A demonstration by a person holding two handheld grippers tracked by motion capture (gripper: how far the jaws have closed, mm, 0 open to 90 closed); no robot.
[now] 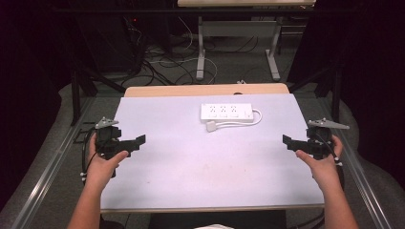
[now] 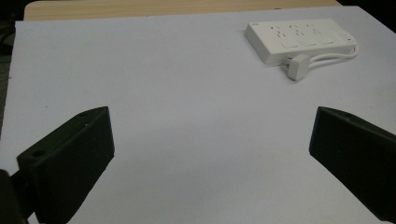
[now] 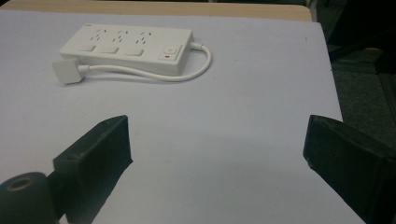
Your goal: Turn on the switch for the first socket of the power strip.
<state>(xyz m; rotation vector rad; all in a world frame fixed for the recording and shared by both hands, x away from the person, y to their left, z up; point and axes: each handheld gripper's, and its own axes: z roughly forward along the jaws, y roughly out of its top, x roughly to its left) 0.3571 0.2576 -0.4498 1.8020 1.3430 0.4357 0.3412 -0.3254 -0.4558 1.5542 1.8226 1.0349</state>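
A white power strip (image 1: 226, 112) lay near the far middle of the desk (image 1: 191, 167), its cord (image 1: 239, 123) looped beside it and the plug (image 1: 210, 127) just in front. The left claw (image 1: 138, 141) and right claw (image 1: 286, 140) hung at the desk's sides, both wide apart, holding nothing.

1 white plastic power strip (image 1: 226, 112) w/ 3 socket groups, 1 white cord (image 3: 154, 74) ending in 1 square white plug (image 3: 66, 72). 2 black two-jaw handheld grippers: left (image 1: 135, 142), right (image 1: 288, 141), 2 fingers each. 1 pale lavender-covered tabletop (image 1: 200, 162). 2 hands.
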